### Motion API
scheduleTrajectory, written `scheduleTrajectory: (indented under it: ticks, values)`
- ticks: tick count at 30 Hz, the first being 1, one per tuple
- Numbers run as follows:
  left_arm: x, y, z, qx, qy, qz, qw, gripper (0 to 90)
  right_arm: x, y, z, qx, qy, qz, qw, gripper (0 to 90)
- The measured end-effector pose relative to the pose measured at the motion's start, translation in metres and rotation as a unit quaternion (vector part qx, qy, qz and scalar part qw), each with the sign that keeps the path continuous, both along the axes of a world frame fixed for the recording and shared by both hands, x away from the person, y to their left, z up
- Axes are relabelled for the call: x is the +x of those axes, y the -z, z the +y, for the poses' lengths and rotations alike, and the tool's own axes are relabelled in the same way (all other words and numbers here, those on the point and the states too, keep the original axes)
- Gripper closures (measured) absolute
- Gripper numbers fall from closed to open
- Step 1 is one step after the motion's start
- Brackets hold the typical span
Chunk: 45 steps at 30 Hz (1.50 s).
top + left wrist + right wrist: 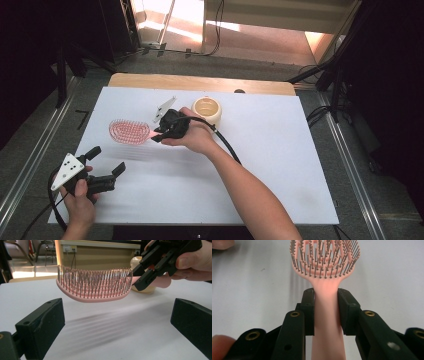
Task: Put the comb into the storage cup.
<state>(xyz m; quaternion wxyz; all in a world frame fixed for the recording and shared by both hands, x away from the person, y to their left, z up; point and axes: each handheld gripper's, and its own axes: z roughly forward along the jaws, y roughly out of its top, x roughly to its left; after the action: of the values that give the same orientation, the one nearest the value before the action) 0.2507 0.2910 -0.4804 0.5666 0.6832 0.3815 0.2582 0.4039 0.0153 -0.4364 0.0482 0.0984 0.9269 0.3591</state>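
Note:
A pink hairbrush [129, 131] with dark bristles hangs in the air above the white table, bristles up. My right gripper [156, 134] is shut on its handle [326, 312], both pads pressing the neck just behind the head [324, 258]. In the left gripper view the hairbrush [93, 286] floats level with its shadow on the table below it, and the right gripper [140, 277] grips it from the right. My left gripper [107, 160] rests open near the table's front left corner, pointing toward the brush, with nothing between its fingers [42, 325].
A cream round cup [207, 110] stands just behind the right hand. The white table top [280, 165] stretches to the right. The left gripper's black cable [52, 210] hangs over the front left edge.

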Motion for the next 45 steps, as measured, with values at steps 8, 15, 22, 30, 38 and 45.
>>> scheduleTrajectory:
  ticks: [8, 15, 22, 30, 38, 45]
  values:
    - [0.005, -0.011, -0.007, -0.010, 0.018, 0.009, 0.9997, 0.0, -0.006, -0.007, -0.018, 0.021, 0.014, -0.008, 0.9996, 67.6]
    - [0.011, -0.022, -0.020, -0.001, 0.039, 0.009, 0.9992, 0.0, -0.013, -0.011, -0.035, 0.041, 0.023, -0.011, 0.9989, 67.6]
    - [0.015, -0.030, -0.036, -0.003, 0.054, 0.006, 0.9985, 0.0, -0.022, -0.015, -0.057, 0.059, 0.041, -0.016, 0.9973, 67.6]
    - [0.022, -0.036, -0.057, -0.004, 0.083, 0.004, 0.9965, 0.0, -0.033, -0.018, -0.085, 0.078, 0.062, -0.024, 0.9947, 67.6]
    - [0.028, -0.042, -0.075, -0.001, 0.097, 0.003, 0.9953, 0.0, -0.044, -0.018, -0.107, 0.090, 0.068, -0.028, 0.9932, 67.6]
    - [0.034, -0.049, -0.083, -0.009, 0.101, 0.001, 0.9949, 0.0, -0.055, -0.019, -0.123, 0.097, 0.078, -0.031, 0.9918, 67.6]
